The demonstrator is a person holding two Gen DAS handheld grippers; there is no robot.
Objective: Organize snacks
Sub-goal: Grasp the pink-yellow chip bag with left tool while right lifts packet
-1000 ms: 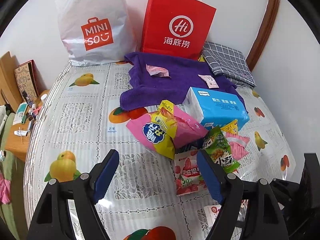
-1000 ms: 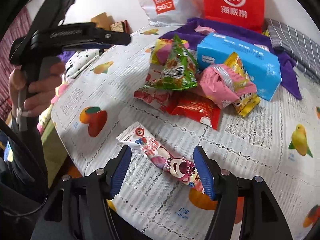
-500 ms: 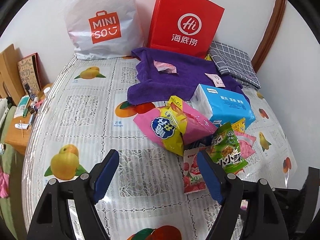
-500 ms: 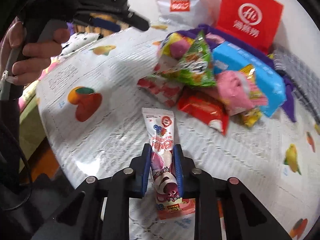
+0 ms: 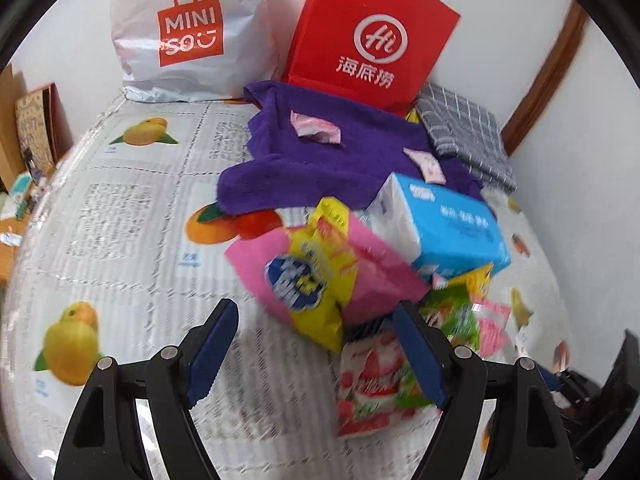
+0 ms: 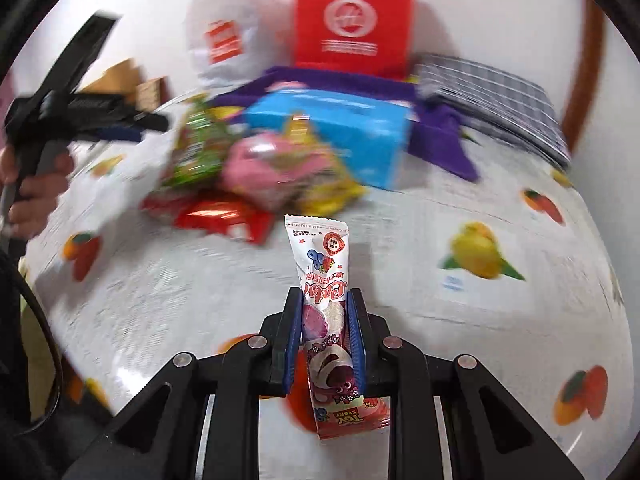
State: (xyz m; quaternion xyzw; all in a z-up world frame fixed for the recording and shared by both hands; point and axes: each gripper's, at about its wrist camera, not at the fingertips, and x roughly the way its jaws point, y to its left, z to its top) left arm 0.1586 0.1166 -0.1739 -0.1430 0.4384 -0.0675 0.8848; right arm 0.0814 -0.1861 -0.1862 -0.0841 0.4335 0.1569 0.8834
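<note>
My right gripper point(image 6: 324, 304) is shut on a long white and pink Lotso snack packet point(image 6: 322, 264) and holds it above the fruit-print tablecloth point(image 6: 440, 240). A snack pile lies behind it: a green bag point(image 6: 196, 148), a pink bag point(image 6: 264, 164), a red packet point(image 6: 224, 216) and a blue tissue pack point(image 6: 332, 128). My left gripper point(image 5: 316, 336) is open and empty, just in front of a pink and yellow bag point(image 5: 316, 268) and a strawberry packet point(image 5: 368, 384). The blue tissue pack point(image 5: 448, 224) lies to their right.
A white Miniso bag point(image 5: 188, 32) and a red paper bag point(image 5: 372, 36) stand against the back wall. A purple towel point(image 5: 320, 160) and a grey checked cloth point(image 5: 464, 136) lie in front of them. The left gripper shows at the left of the right wrist view point(image 6: 80, 116).
My right gripper closed on the Lotso packet, lifted it off the cloth and swung right. My left gripper moved closer to the snack pile, still open.
</note>
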